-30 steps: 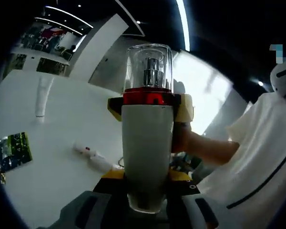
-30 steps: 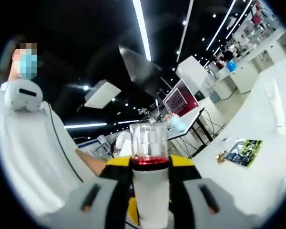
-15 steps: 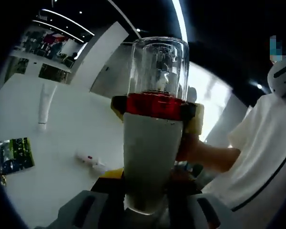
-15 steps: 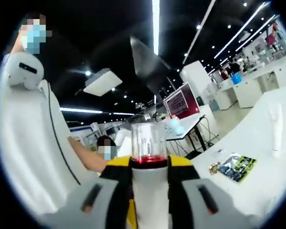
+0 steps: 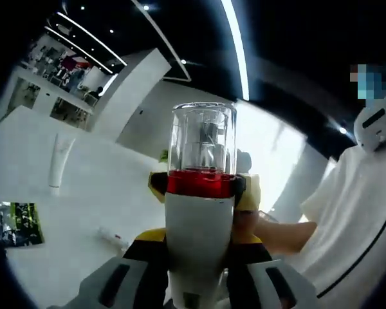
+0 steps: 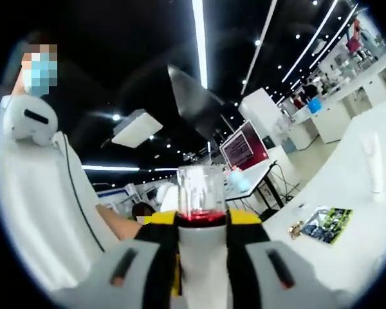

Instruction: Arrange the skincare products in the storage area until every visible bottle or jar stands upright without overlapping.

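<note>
Both the left gripper (image 5: 199,293) and right gripper (image 6: 202,283) pinch one white bottle (image 5: 199,238) held above the table (image 5: 83,193); its smooth, slippery body wants gripping below the red band.

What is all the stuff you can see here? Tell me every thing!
White pump bottle with red band and clear cap: one, white, red and clear, held up between both grippers.
White squeeze tube: one, white, on the white table.
Small white tube with red mark: one, lying on the table.
Green and black printed packet: one, flat on the table.
Person's white sleeve: one, white, at the side.
Left gripper: grey and yellow, shut on the bottle.
Right gripper: same colours, shut on it too.
</note>
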